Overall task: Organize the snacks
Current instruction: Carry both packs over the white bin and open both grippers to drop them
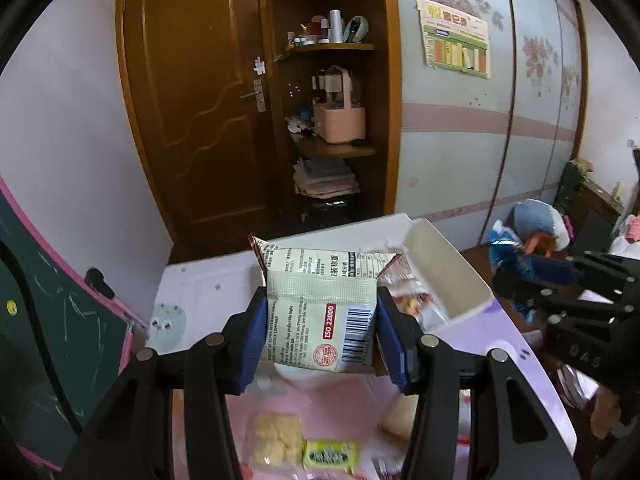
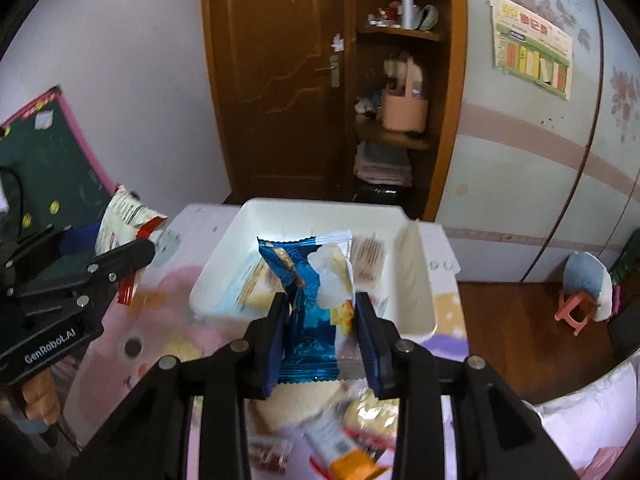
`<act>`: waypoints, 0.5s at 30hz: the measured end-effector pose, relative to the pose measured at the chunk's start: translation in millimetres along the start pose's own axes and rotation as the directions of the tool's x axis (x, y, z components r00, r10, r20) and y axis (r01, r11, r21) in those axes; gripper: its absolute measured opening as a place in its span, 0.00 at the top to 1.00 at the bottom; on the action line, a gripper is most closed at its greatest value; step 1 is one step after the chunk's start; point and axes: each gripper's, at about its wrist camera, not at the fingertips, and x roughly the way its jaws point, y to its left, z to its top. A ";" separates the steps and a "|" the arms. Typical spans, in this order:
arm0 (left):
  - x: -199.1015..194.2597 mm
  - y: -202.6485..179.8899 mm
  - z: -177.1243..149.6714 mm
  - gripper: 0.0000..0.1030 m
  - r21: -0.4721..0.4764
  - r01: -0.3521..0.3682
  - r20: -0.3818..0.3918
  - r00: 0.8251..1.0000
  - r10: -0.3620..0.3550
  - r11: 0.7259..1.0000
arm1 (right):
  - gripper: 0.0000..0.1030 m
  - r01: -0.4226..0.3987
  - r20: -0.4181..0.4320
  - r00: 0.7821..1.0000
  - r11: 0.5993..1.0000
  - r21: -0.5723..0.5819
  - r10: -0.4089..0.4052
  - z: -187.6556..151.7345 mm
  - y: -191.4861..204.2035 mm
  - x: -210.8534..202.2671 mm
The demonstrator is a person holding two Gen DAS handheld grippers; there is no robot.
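Ahead of both pairs of fingers sits the white bin (image 2: 416, 280), a rectangular plastic tub on the pink, cartoon-printed worktop (image 2: 120, 312), with several snack packs already lying inside it. Its near wall lies just beyond the tips of the right gripper (image 2: 322, 320) and slightly past and to the right of the left gripper (image 1: 320, 320).

Between the left gripper's blue pads a white snack packet (image 1: 320, 304) is clamped upright, its back facing the camera: small print, a barcode, a red label and a round red stamp, with a red-edged crimp at the top. The fingers stand partly closed, pressing on both side edges of the packet.

Smaller, the blue foil snack packet (image 2: 308, 320) stands between the right gripper's pads, shiny blue with a white and yellow picture on its right half and a crimped seam at each end. Those fingers are narrower, and both pads press against the wrapper.

Below and behind the fingers, loose snacks lie on the worktop: a clear pack of pale biscuits (image 1: 278, 436), a small green sachet (image 1: 330, 456) and an orange-ended bar (image 2: 344, 452).
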 end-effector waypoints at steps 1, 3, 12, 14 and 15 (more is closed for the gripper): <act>5.7 0.8 6.0 0.52 -0.003 -0.009 -0.007 1.000 0.009 1.000 | 0.68 0.011 0.003 1.000 1.000 0.001 -0.011 8.4 -3.2 3.6; 18.4 3.2 19.4 0.52 -0.012 -0.008 -0.020 1.000 0.008 1.000 | 0.68 0.038 0.010 0.999 0.999 0.004 -0.038 22.1 -9.0 9.6; 75.2 3.2 56.0 0.52 -0.030 -0.021 -0.063 0.998 0.019 0.999 | 0.67 0.050 -0.022 0.999 0.996 0.069 -0.048 62.0 -29.1 58.3; 88.8 3.2 62.1 0.51 -0.027 -0.034 -0.071 0.997 0.032 0.999 | 0.67 0.042 -0.045 0.998 0.996 0.083 -0.038 65.1 -31.1 74.7; 95.4 3.1 66.1 0.51 -0.024 -0.042 -0.075 0.996 0.040 0.999 | 0.67 0.032 -0.064 0.998 0.996 0.089 -0.026 66.8 -31.8 86.0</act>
